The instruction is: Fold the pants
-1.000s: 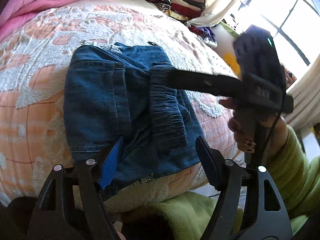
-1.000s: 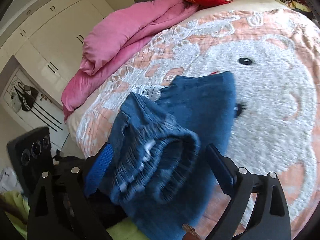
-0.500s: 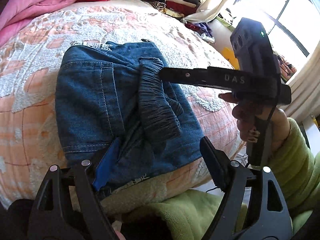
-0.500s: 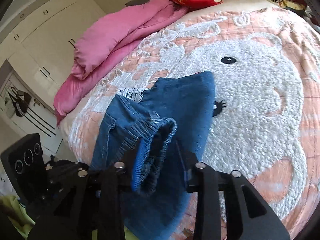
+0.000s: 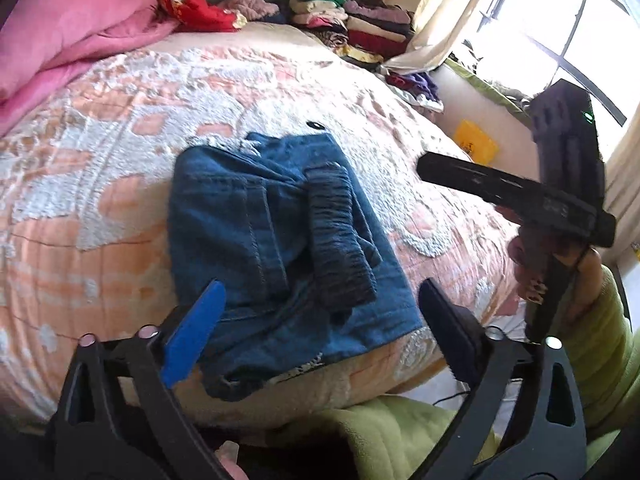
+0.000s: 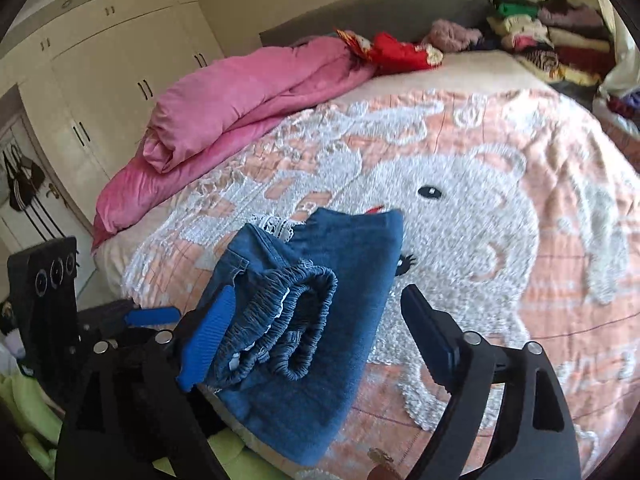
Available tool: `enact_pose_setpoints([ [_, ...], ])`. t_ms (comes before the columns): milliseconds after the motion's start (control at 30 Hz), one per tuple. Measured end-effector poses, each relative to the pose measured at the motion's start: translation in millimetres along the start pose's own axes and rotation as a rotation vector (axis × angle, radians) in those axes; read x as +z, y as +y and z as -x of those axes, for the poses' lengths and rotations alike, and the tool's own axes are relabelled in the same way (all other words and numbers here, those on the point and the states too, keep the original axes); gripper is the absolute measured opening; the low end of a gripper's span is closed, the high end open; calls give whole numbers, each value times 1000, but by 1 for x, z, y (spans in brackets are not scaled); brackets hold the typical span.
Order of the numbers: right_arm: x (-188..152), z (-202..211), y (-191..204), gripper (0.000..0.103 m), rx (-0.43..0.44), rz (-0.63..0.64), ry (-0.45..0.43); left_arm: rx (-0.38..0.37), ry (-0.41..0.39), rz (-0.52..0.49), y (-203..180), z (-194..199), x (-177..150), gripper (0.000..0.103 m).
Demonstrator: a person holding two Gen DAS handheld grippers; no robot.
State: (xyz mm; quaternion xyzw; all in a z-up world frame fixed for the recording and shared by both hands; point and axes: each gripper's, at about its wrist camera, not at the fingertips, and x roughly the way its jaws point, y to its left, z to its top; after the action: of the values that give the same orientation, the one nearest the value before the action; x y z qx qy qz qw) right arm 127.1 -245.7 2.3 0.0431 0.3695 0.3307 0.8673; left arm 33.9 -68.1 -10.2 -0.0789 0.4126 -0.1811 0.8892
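Note:
The blue denim pants (image 5: 276, 248) lie folded into a compact bundle near the bed's front edge, with the elastic waistband (image 5: 340, 236) folded over on top. In the right wrist view the pants (image 6: 320, 320) show the gathered waistband (image 6: 288, 332) nearest the camera. My left gripper (image 5: 320, 332) is open and empty, hovering just in front of the bundle. My right gripper (image 6: 316, 344) is open and empty, with the waistband lying between its spread fingers; it also shows in the left wrist view (image 5: 520, 200), raised to the right of the pants.
The bed carries a peach and white bear-pattern blanket (image 6: 500, 208). A pink duvet (image 6: 248, 96) lies at the far left. Stacks of folded clothes (image 5: 360, 28) sit at the head of the bed. Wardrobe doors (image 6: 100, 80) stand on the left. A window (image 5: 568, 40) is on the right.
My right gripper, shut on the waistband half a second ago, has opened and let it go, and has pulled back. The waistband now lies on the bundle. The left gripper has drawn back slightly.

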Motion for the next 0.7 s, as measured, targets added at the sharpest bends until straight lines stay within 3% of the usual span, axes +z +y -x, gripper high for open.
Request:
enact_pose_setpoints([
  [133, -1, 15, 5, 93, -21, 30, -19, 19, -14, 5, 3, 7, 2, 93],
  [700, -8, 40, 7, 93, -96, 48, -48, 114, -54, 21, 11, 22, 8, 93],
])
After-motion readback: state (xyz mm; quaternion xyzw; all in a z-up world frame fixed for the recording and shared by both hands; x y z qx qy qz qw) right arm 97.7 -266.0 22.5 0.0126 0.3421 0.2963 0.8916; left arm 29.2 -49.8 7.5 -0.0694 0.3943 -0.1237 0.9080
